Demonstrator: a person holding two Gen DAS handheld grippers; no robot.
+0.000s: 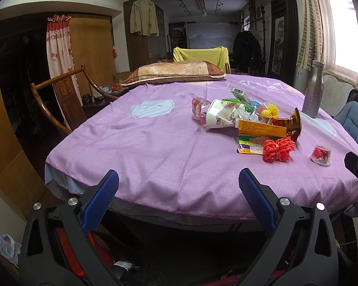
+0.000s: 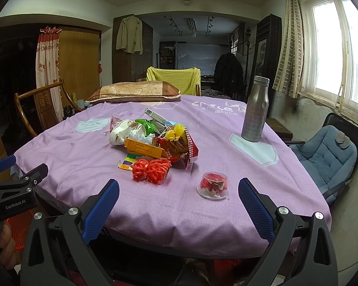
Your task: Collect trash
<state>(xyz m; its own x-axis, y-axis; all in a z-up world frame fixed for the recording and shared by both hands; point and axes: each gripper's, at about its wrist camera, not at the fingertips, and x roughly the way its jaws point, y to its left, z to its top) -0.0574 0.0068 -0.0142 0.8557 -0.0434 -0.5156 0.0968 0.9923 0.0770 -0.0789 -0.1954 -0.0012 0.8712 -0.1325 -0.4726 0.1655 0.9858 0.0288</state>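
A heap of trash (image 1: 245, 119) (image 2: 152, 138) lies on the purple tablecloth (image 1: 155, 147) (image 2: 83, 157): a crumpled white paper cup (image 1: 217, 116) (image 2: 121, 131), an orange carton (image 1: 260, 131) (image 2: 143, 149), a red mesh net (image 1: 278, 149) (image 2: 151, 170), yellow netting (image 1: 271, 112) (image 2: 175, 131) and a brown snack wrapper (image 1: 294, 124) (image 2: 176, 149). A small clear plastic cup with red scraps (image 1: 320, 155) (image 2: 213, 185) sits apart, nearest my right gripper. My left gripper (image 1: 179, 181) hangs open at the table's near edge, holding nothing. My right gripper (image 2: 179, 188) is open too, just short of the small cup.
A silver metal bottle (image 1: 313, 89) (image 2: 255, 109) stands at the table's right side. A brown pillow (image 1: 174, 71) (image 2: 133, 93) lies at the far edge. A wooden chair (image 1: 59, 95) is left, a blue cushioned chair (image 2: 322, 159) right. A red mesh basket (image 2: 19, 228) sits below the left gripper.
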